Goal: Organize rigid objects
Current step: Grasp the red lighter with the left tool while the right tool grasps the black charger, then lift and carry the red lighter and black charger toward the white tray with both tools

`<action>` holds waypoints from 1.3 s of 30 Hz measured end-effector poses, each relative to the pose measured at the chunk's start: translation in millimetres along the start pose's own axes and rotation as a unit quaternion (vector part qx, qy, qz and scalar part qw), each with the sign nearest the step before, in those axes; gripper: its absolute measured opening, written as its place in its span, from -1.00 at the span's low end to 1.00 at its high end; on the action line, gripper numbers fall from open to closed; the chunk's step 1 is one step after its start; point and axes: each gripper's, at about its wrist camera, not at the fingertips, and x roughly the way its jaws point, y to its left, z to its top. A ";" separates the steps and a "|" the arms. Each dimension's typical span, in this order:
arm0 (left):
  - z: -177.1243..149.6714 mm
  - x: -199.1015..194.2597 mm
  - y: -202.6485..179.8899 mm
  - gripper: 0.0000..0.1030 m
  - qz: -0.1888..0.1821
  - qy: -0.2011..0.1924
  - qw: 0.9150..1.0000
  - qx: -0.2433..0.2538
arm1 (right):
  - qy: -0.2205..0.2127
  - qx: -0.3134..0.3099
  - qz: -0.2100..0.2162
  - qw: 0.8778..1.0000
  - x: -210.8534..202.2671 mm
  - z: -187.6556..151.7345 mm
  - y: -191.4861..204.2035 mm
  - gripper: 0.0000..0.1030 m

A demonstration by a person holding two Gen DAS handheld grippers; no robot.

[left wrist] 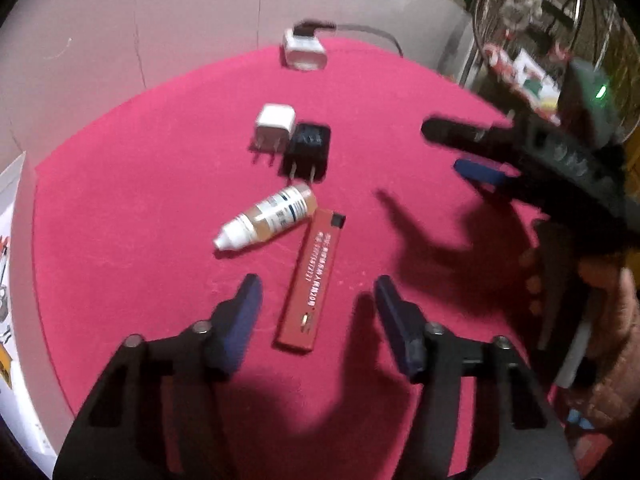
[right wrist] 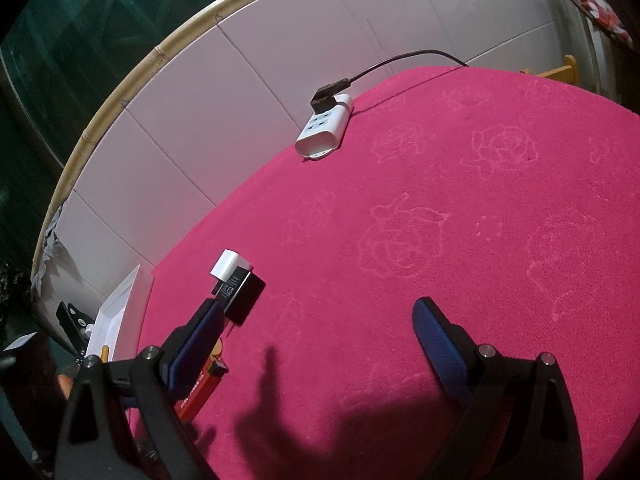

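Note:
On the pink cloth (left wrist: 140,200) lie a flat red case (left wrist: 312,280), a small dropper bottle (left wrist: 268,216) on its side, a white plug adapter (left wrist: 274,128) and a black plug adapter (left wrist: 308,152) side by side. My left gripper (left wrist: 316,292) is open and empty, its fingers either side of the red case's near half, just above it. My right gripper (right wrist: 316,316) is open and empty over bare cloth; it shows at the right of the left wrist view (left wrist: 460,148). The right wrist view shows the black adapter (right wrist: 244,292), the white adapter (right wrist: 230,264) and the red case (right wrist: 200,388) behind its left finger.
A white power strip (left wrist: 304,50) with a black plug and cable sits at the cloth's far edge; it also shows in the right wrist view (right wrist: 324,130). A white box (right wrist: 116,312) stands off the cloth's left edge. White tiled wall behind.

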 end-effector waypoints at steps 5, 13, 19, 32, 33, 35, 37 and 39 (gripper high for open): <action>-1.2 3.0 -18.0 0.11 0.015 0.003 0.999 0.042 | 0.001 -0.003 -0.004 1.000 0.0 0.3 1.4 0.86; -4.3 1.4 -17.7 0.09 0.030 -0.009 0.999 0.027 | 0.047 -0.093 -0.049 0.993 26.2 4.4 42.2 0.90; -10.8 -4.6 -7.7 -0.66 0.045 -0.031 0.998 -0.001 | 0.060 -0.133 -0.066 0.987 54.5 10.0 80.2 0.90; -15.0 -8.2 -8.1 -0.67 0.050 -0.036 0.998 -0.012 | 0.081 -0.199 -0.108 0.971 67.0 12.0 74.3 -0.41; -14.4 -8.3 -7.7 -0.67 0.051 -0.036 0.998 -0.013 | 0.082 -0.191 -0.098 0.973 62.7 14.2 68.5 -0.41; -11.8 -6.3 -7.2 -0.67 0.053 -0.034 0.998 -0.013 | 0.082 -0.188 -0.091 0.974 56.5 14.6 61.4 -0.41; -11.2 -5.6 -7.3 -0.67 0.056 -0.035 0.998 -0.009 | 0.084 -0.191 -0.087 0.974 53.6 13.6 60.7 -0.41; -12.6 -5.0 -8.9 -0.67 0.060 -0.037 0.997 -0.007 | 0.085 -0.190 -0.080 0.975 50.6 12.4 60.7 -0.41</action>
